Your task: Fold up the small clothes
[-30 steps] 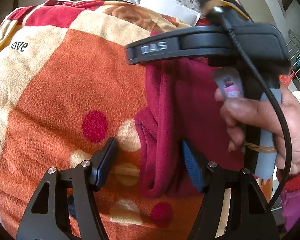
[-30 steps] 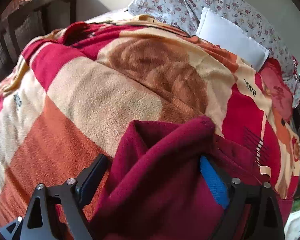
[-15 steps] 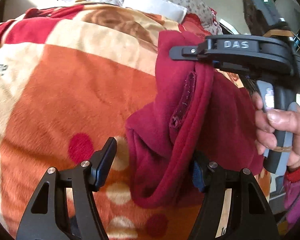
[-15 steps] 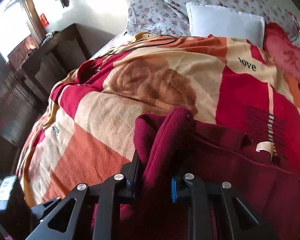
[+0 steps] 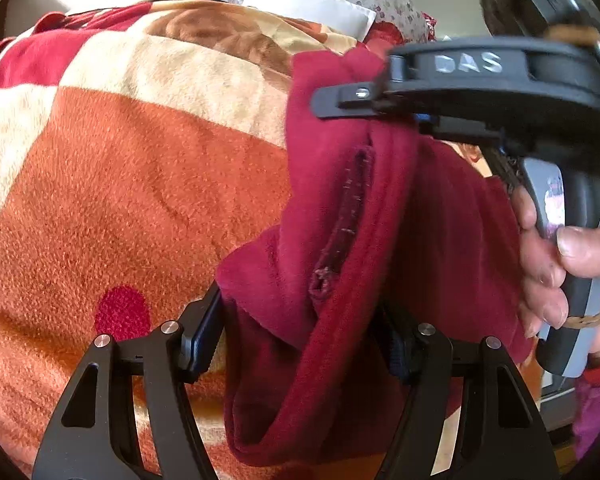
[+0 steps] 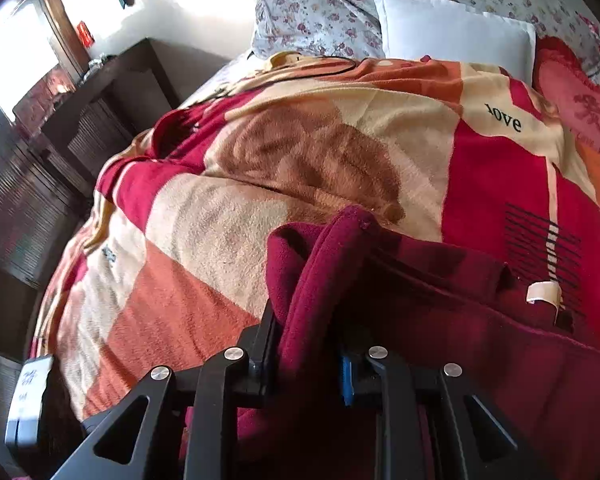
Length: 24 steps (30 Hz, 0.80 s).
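A dark red fleece garment [image 5: 340, 248] hangs bunched above the patterned blanket [image 5: 140, 184]. My left gripper [image 5: 300, 344] has its jaws narrowed onto the garment's lower fold. My right gripper [image 5: 384, 108], seen side-on at the upper right of the left wrist view, is shut on the garment's upper edge. In the right wrist view my right gripper [image 6: 312, 360] pinches a thick fold of the garment [image 6: 460, 340], which spreads to the right with a pale label [image 6: 544, 292] showing.
The bed carries an orange, cream and red blanket [image 6: 300, 160]. A white pillow [image 6: 452, 32] and floral pillows [image 6: 300, 16] lie at the head. Dark wooden furniture [image 6: 80, 120] stands left of the bed. A person's hand [image 5: 556, 272] holds the right gripper's handle.
The right gripper closed on the garment's fold and lifted it. The left gripper's jaws narrowed onto the lower fold, and the garment now hangs between both grippers.
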Tool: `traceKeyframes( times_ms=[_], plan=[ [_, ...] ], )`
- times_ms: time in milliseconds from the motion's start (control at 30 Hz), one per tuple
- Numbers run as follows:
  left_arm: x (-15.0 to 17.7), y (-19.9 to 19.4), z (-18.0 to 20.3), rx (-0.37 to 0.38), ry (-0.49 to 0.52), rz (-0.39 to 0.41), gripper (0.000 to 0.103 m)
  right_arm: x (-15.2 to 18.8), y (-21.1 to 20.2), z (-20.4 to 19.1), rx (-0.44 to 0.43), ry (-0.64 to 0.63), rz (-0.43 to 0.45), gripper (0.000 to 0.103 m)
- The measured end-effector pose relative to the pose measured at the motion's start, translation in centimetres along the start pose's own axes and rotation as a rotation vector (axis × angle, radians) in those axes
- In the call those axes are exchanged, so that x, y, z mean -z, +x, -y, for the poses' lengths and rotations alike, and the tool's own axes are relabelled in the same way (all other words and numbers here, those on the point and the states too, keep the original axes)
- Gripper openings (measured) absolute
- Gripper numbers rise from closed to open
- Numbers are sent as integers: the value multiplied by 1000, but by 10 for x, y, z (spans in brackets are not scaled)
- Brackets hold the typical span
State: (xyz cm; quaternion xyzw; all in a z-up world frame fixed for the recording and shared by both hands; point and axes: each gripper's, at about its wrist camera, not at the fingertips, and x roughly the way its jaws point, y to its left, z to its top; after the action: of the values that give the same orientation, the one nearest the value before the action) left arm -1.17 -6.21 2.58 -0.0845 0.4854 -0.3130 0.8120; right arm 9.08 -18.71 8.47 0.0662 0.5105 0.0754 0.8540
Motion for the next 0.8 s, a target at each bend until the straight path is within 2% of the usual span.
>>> traceKeyframes(
  times_ms=[167,233,300,400,567,800],
  plan=[
    [-3,5,0,-1,-10,-6,65,-1,4,-6,35,-34,-1,23],
    [-3,5,-1,21,-24,-11,49,1,1,-4,26,-34,10,23],
    [-1,2,-1,49,-46,-19,39,4,-3,-4,17,-33,25,23],
    [0,-3,6,31,-34,-4,32,6,-11,-1,-6,-19,44,22],
    [4,-19,28,-33,28,39,28,8,-26,3,-28,-11,71,21],
    [1,-34,47,-47,49,57,26,14,-55,8,-31,-9,117,21]
  ],
)
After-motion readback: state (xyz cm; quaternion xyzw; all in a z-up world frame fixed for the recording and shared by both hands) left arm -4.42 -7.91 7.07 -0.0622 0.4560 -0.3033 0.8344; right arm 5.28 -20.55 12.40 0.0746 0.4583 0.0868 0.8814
